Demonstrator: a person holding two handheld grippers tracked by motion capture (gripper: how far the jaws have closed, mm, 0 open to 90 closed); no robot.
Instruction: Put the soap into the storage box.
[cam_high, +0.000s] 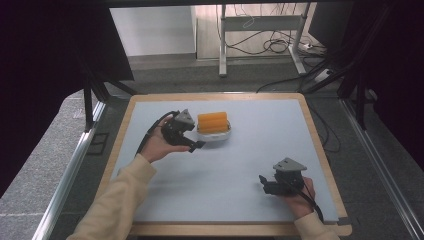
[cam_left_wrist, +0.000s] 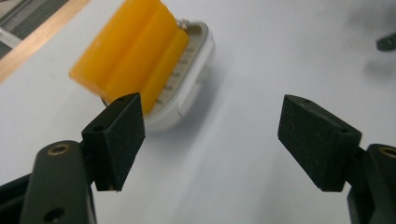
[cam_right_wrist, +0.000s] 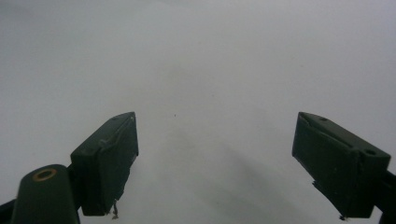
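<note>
An orange ribbed block (cam_high: 213, 121) rests on a small white holder (cam_high: 214, 136) near the middle back of the pale blue mat (cam_high: 250, 150). My left gripper (cam_high: 192, 145) is just left of the holder and stands open; in the left gripper view the orange block (cam_left_wrist: 133, 53) and white holder (cam_left_wrist: 184, 93) lie beyond the left jaw, outside the gap of my left gripper (cam_left_wrist: 212, 135). My right gripper (cam_high: 264, 185) sits open near the front right of the mat. In the right gripper view my right gripper (cam_right_wrist: 217, 161) has bare mat between its jaws.
The mat lies on a wooden board (cam_high: 320, 145) with a raised light-wood border. Past the board's far edge are a metal table frame (cam_high: 260, 30) and loose cables (cam_high: 280, 45) on the floor. Dark curtains hang at both sides.
</note>
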